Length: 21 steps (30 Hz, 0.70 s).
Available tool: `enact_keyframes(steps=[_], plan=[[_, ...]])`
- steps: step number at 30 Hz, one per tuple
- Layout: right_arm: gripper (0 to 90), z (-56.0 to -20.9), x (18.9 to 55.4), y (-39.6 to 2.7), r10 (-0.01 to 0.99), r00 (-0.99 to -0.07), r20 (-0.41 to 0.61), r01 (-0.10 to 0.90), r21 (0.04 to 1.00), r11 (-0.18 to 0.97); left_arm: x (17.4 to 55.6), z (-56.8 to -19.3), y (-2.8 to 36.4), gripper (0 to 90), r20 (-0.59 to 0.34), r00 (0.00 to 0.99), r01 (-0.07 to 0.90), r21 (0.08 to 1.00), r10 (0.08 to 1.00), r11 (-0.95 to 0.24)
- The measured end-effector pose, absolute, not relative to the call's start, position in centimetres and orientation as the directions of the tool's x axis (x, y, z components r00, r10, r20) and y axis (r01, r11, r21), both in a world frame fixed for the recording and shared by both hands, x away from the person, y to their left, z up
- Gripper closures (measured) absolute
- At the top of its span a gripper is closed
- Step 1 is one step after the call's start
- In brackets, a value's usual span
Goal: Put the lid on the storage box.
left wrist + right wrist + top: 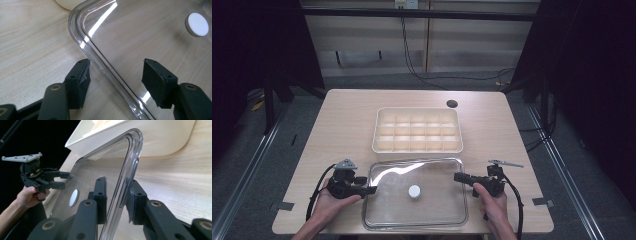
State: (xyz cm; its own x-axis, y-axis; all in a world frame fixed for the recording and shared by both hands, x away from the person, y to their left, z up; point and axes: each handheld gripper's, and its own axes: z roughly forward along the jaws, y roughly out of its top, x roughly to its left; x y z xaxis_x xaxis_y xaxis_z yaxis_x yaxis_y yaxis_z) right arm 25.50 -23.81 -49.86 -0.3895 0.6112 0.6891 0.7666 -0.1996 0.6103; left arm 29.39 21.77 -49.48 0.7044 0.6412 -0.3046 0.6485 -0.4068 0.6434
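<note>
Wood table (337,125), clear lid (437,210) near edge cut off, both jaws astride rim

Wooden table (342,115) on grey floor (257,165), dark curtains (592,75).

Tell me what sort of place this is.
Probably a lab or recording booth, not a home: a light wooden table stands between dark curtains, cables trail over a grey floor, and metal floor rails flank the table.
</note>
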Motion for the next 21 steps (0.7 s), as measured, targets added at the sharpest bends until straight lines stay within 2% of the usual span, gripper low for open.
enact_keyframes(steps=[5,8,13,15,21], plan=[[73.3,-49.72,25.45,-23.91,0.606,-0.399,0.688,0.764,0.615,-0.194,29.39,-49.52,21.81,31.9,-0.336,0.693,0.666,0.638,0.638,-0.387],[73.3,-49.60,25.42,-24.03,0.613,-0.404,0.679,0.757,0.625,-0.193,29.23,-49.52,21.58,31.2,-0.352,0.698,0.668,0.634,0.624,-0.389],[73.3,-49.43,25.36,-24.01,0.609,-0.408,0.680,0.755,0.627,-0.193,29.13,-49.50,21.37,34.4,-0.367,0.697,0.675,0.628,0.616,-0.389],[73.3,-49.43,25.35,-24.07,0.614,-0.403,0.679,0.758,0.624,-0.192,29.36,-49.51,21.61,40.0,-0.386,0.692,0.684,0.622,0.610,-0.382],[72.4,-49.47,25.35,-24.04,0.633,-0.396,0.665,0.760,0.625,-0.181,29.21,-49.29,21.73,42.0,-0.375,0.700,0.674,0.629,0.608,-0.387]])
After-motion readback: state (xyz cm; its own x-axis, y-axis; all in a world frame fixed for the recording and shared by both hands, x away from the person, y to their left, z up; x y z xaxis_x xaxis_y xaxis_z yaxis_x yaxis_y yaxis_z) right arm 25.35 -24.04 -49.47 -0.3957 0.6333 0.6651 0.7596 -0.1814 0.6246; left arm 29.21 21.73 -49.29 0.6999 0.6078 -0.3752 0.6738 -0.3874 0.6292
